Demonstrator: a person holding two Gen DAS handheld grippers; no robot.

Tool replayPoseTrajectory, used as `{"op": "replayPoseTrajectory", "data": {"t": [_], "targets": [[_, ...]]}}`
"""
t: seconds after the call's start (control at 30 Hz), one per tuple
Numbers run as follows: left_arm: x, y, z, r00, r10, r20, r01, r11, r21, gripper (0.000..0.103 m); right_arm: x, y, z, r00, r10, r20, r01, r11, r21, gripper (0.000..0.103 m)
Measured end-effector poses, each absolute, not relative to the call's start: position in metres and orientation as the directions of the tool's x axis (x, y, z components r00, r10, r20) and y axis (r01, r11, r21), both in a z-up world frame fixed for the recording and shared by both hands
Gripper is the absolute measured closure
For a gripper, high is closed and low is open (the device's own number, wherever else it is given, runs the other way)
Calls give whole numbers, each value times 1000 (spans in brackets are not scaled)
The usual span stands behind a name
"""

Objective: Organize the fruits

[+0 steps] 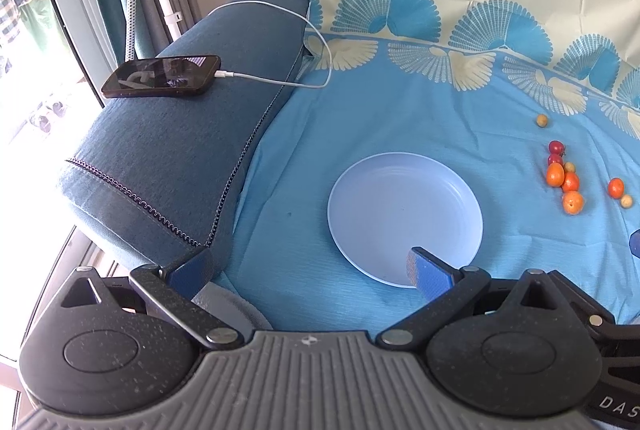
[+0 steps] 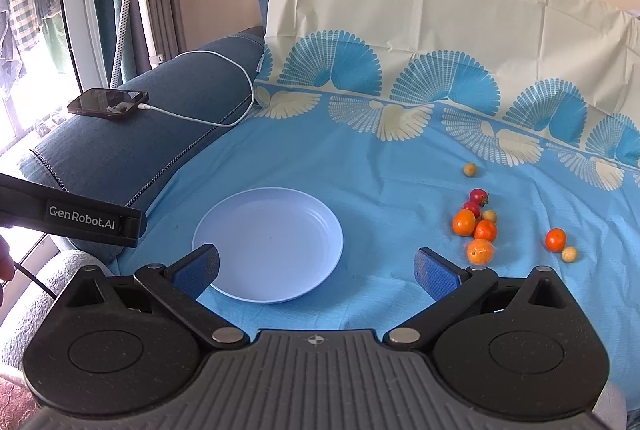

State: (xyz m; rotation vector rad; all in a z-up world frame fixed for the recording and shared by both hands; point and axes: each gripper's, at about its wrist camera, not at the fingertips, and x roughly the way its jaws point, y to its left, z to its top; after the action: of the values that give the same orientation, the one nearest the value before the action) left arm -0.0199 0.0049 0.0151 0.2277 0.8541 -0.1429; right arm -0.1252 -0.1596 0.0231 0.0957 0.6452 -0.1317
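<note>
An empty pale blue plate [image 1: 404, 218] [image 2: 268, 250] lies on the blue patterned cloth. To its right sits a cluster of small fruits: several orange kumquats [image 1: 556, 174] [image 2: 464, 222], two red cherry tomatoes [image 1: 556, 147] [image 2: 478, 196] and a few small yellowish fruits [image 1: 542, 120] [image 2: 469, 169]. One kumquat [image 2: 556, 240] lies apart further right. My left gripper [image 1: 310, 268] is open over the plate's near left edge, holding nothing. My right gripper [image 2: 318, 270] is open above the plate's near right edge, short of the fruits.
A dark phone [image 1: 162, 76] [image 2: 108, 103] charges on the blue sofa armrest [image 1: 168, 157], with a white cable [image 1: 320, 45] trailing onto the cloth. The left gripper's body [image 2: 72, 220] reaches in at the left of the right wrist view. A window and clothes rack stand behind.
</note>
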Motion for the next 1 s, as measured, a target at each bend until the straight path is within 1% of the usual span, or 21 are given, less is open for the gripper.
{"op": "replayPoseTrajectory", "data": {"t": [1.0], "targets": [[-22, 4, 14, 651, -31, -759, 220, 964, 149, 0, -128, -159, 20, 788, -89, -609, 152, 987, 53, 0]]}}
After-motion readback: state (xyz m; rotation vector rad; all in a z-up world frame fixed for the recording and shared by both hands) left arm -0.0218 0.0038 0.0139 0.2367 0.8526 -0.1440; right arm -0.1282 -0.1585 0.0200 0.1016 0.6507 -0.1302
